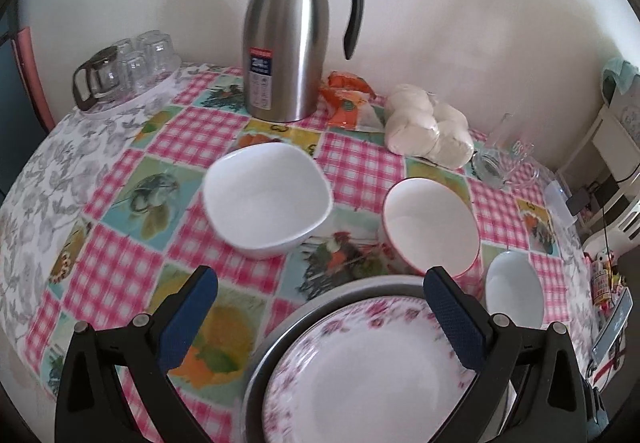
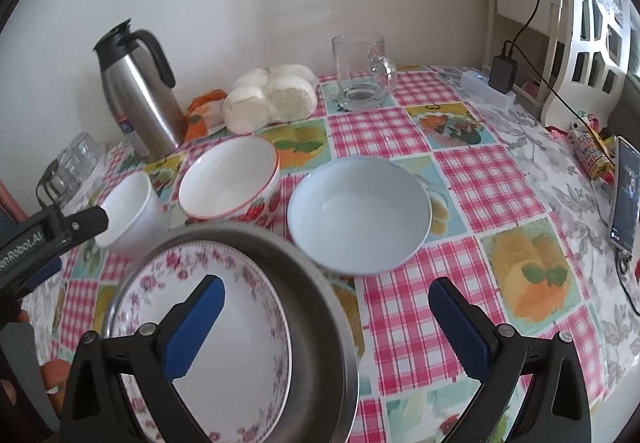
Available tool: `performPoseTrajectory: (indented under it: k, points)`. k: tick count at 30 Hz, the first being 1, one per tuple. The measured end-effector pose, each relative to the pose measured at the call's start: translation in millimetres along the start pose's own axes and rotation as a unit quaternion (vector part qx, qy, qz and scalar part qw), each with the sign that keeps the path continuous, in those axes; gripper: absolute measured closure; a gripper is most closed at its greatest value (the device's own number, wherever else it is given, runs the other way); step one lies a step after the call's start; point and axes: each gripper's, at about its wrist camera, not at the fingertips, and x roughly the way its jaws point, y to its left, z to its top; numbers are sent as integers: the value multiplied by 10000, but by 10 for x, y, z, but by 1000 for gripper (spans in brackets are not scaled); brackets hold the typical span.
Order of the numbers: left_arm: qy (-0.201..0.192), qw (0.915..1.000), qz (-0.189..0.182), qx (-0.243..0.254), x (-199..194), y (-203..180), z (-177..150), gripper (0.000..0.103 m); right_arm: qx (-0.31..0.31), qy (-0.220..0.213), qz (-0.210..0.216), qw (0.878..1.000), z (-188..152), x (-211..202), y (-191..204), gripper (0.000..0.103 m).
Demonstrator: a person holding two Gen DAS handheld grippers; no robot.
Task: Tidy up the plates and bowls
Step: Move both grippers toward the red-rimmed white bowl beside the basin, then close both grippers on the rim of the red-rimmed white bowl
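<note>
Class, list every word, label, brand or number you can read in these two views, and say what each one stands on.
"...en Robot.AI", start cut off: on the black left tool body.
Red and blue label on the tall steel jug: print too blurred to read.
Colourful small box at the table edge: print too small to read.
Phone screen: unreadable.

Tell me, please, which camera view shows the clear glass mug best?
The right wrist view: the glass mug stands whole and sharp by the wall, handle visible. In the left wrist view it sits small and distorted near the right edge.
</note>
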Motion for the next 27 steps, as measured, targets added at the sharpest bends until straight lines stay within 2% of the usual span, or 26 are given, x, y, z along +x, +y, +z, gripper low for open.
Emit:
performPoseTrajectory:
  k: [7, 14, 21, 24, 26, 27]
  points:
    - [282, 9982, -520, -14, 193, -153, 146, 0, 98, -112, -2, 9999, 270, 77, -27, 0]
    - [269, 9975, -612, 247, 341, -346, 342, 1, 74, 61, 64, 9999, 525, 282, -23, 0]
    - [279, 9973, -651, 189, 534, -402, 480, 1, -150, 215, 16, 9997, 793, 485, 37, 0]
    - [367, 9969, -670, 168, 630, -424, 494, 1, -243, 344, 22, 9991, 880, 618, 83, 3]
    - [427, 9969, -645, 156, 703, -443, 501, 1, -361, 430, -13, 9984, 915, 704, 132, 13]
    - [445, 9969, -638, 146, 731, -445, 505, 1, -404, 471, -22, 9981, 930, 748, 156, 14]
